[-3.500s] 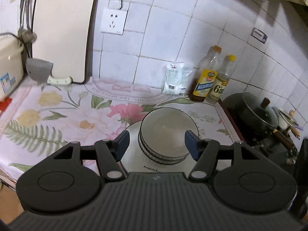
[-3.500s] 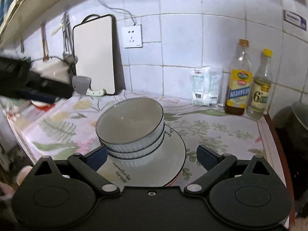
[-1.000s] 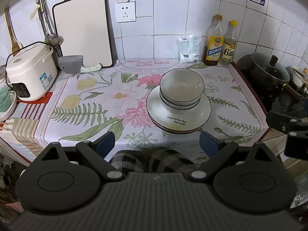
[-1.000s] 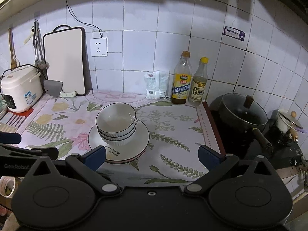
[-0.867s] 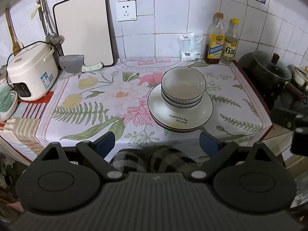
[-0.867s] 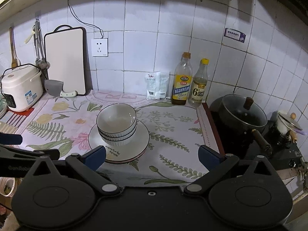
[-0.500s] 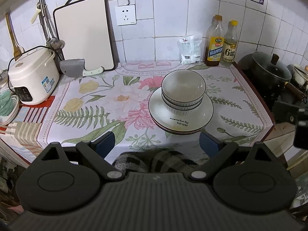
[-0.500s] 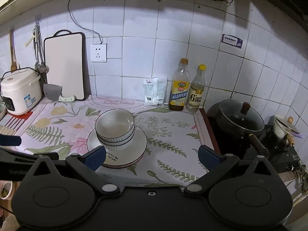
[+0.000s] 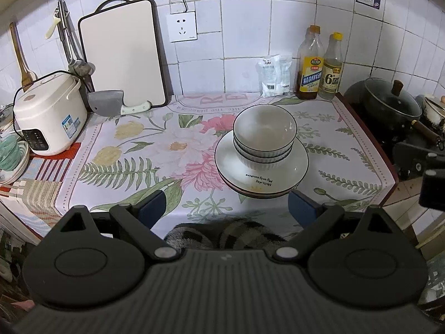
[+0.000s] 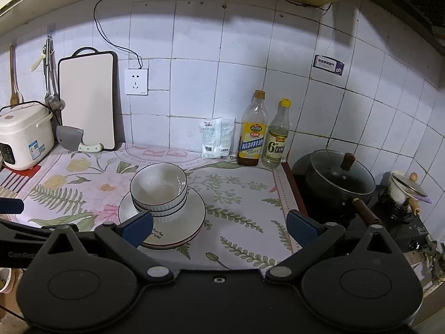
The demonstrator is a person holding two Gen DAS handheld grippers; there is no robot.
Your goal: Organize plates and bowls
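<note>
Fingers (image 9: 151, 208) on your left gripper (image 9: 226, 208) stand spread wide, released, nothing between them; they hang off the near edge of the surface (image 9: 133, 150), which wears a floral cloth. Left wrist view: stacked bowls (image 9: 264, 136) sit nested on stacked plates (image 9: 261, 172), right of centre on the cloth (lettering shows on the top plate's near rim). Rice cooker (image 9: 48, 117) at far left. Cutting board (image 9: 123, 53) leans on the tiled wall, cleaver (image 9: 111, 105) propped at its foot. Two bottles (image 9: 319, 66) and a white packet (image 9: 274, 76) stand along the wall. Black lidded pot (image 9: 392, 105) off the cloth's right edge. Part of your right gripper (image 9: 422, 167) shows at the right border.

Right wrist view: your right gripper (image 10: 219, 228) is likewise released, fingers (image 10: 301, 228) wide apart and empty, well short of the crockery. Bowls (image 10: 158, 189) on plates (image 10: 164, 222) lie left of centre, just beyond the left finger. Bottles (image 10: 264, 133) and packet (image 10: 217, 137) behind; pot (image 10: 339, 181) to the right, a small enamel pot (image 10: 403, 192) beyond it. Your left gripper's (image 10: 16, 239) body crosses the lower left edge.
</note>
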